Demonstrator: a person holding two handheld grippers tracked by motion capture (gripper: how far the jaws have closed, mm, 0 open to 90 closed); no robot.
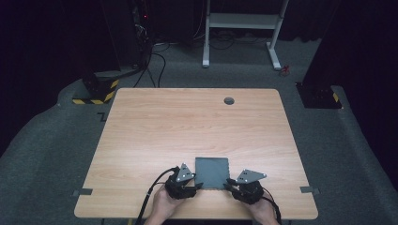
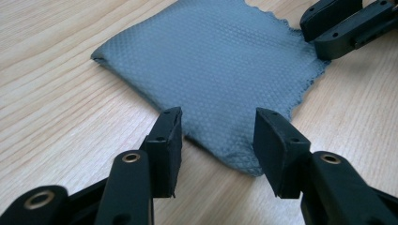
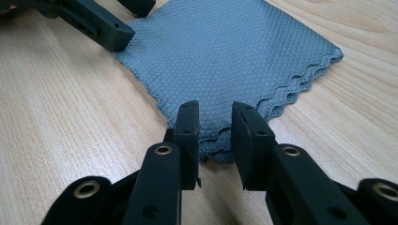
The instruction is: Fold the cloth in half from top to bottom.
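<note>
We see a grey cloth lying flat on the table, near the table's front edge and a little right of its middle. It looks folded: stacked scalloped edges show along one side in the right gripper view. From above the cloth is nearly square, so we can give it no clear long axis; its sides run roughly parallel to the table's edges.

The left gripper sits at the cloth's near left corner. Its fingers stand well apart, one on each side of the corner, and the cloth's tip lies in the gap between them, flat on the table. We see them gripping nothing.

The right gripper sits at the cloth's near right corner. Its fingers are closer together but still parted, with the scalloped corner of the cloth between them. We cannot tell whether the pads touch the cloth; the corner does not look pinched or lifted.

In the high view both grippers flank the cloth's front edge, the left gripper and the right gripper each held in a hand coming from the table's front edge.
</note>
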